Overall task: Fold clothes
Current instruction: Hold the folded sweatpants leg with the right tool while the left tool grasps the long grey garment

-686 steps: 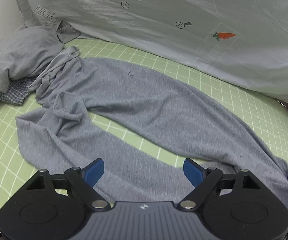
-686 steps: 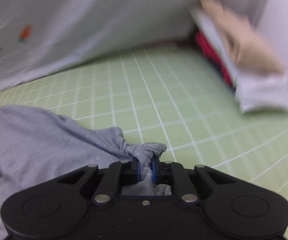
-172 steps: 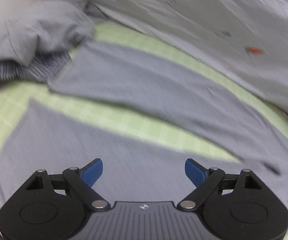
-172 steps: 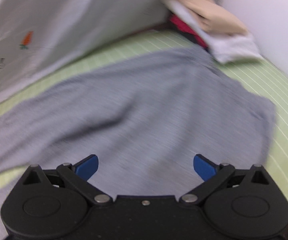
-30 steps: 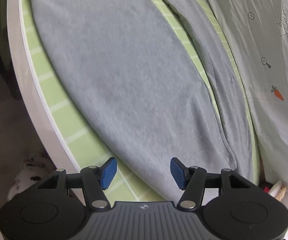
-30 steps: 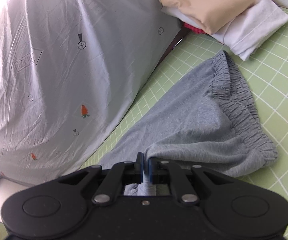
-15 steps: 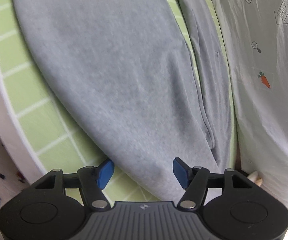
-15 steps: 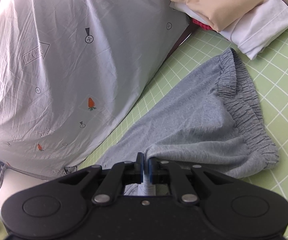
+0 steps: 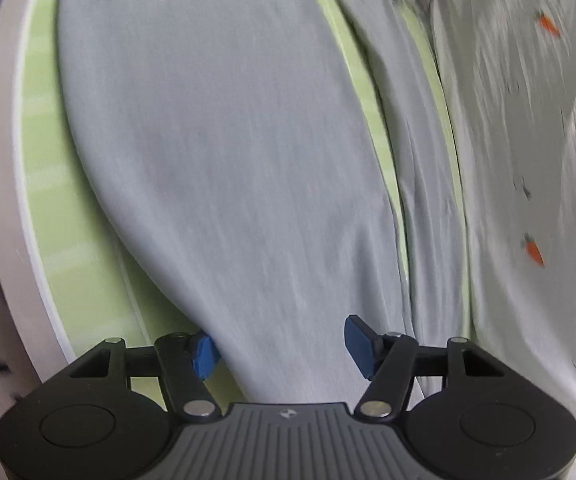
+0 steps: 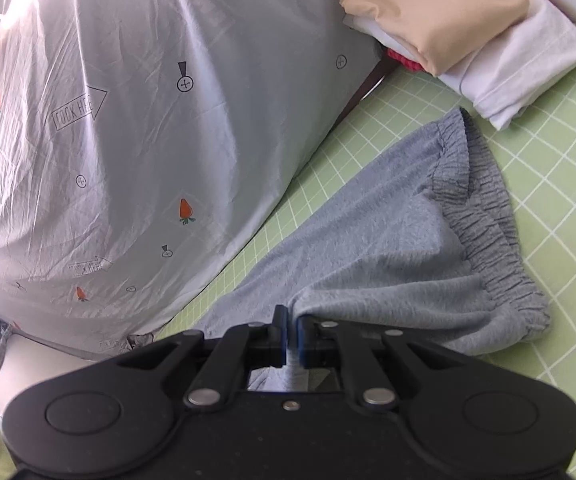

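Grey sweatpants (image 9: 223, 152) lie flat on the green grid mat (image 9: 47, 200), both legs running away from me in the left wrist view. My left gripper (image 9: 281, 346) is open, low over the near end of one leg, its blue fingertips (image 9: 358, 340) straddling the fabric. In the right wrist view my right gripper (image 10: 291, 330) is shut on the sweatpants (image 10: 368, 248) near the gathered elastic waistband (image 10: 484, 216), lifting a fold of cloth.
A pale sheet with carrot prints (image 10: 127, 120) hangs behind the mat; it also shows in the left wrist view (image 9: 528, 160). Folded beige and white clothes (image 10: 468, 28) are stacked at the mat's far right corner. The white table edge (image 9: 3, 160) runs on the left.
The left gripper has moved forward and lower over the pant leg, staying open; the view is blurred. The right gripper stays shut on the waist area, barely shifted.
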A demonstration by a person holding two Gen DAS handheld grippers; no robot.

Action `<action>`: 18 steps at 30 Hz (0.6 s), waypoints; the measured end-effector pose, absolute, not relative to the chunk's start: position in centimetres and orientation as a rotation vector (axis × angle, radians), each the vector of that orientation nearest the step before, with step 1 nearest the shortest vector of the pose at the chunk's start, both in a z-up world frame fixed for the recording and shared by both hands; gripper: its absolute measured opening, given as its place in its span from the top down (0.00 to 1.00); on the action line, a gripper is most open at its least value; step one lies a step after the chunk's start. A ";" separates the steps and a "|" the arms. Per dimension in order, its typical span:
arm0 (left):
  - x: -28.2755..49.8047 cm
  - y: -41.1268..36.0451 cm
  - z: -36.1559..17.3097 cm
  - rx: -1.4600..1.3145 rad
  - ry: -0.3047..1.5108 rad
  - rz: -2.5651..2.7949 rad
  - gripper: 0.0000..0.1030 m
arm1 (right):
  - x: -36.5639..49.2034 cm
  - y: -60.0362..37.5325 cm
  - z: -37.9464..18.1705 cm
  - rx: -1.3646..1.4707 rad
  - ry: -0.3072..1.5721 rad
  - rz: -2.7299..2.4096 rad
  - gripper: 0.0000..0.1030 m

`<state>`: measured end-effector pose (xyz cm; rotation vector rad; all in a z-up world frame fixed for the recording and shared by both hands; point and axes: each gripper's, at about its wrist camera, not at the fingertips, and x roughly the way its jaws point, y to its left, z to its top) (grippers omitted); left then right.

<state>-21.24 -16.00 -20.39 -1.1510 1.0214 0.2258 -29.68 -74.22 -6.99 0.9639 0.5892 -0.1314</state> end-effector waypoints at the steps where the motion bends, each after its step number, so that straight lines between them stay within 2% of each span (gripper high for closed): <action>1: -21.0 -15.4 -20.2 -1.131 1.015 0.242 0.45 | -29.8 -74.2 -6.9 0.963 0.587 -0.137 0.95; 2: -20.7 -14.9 -20.1 -1.119 1.011 0.257 0.49 | -29.9 -74.1 -6.9 0.964 0.587 -0.144 0.95; 4: -20.3 -13.8 -20.3 -1.121 1.014 0.281 0.67 | -30.2 -74.0 -6.9 0.965 0.586 -0.157 0.95; 9: -19.7 -11.3 -20.5 -1.145 0.965 0.305 0.99 | -30.7 -73.3 -6.6 0.966 0.581 -0.192 0.95; 13: -19.7 -10.4 -18.8 -1.120 0.888 0.274 0.99 | -31.2 -72.6 -6.4 0.974 0.569 -0.205 0.95; 18: -18.9 -9.7 -13.7 -0.938 0.829 0.240 0.99 | -32.7 -71.7 -6.7 1.063 0.510 -0.222 0.95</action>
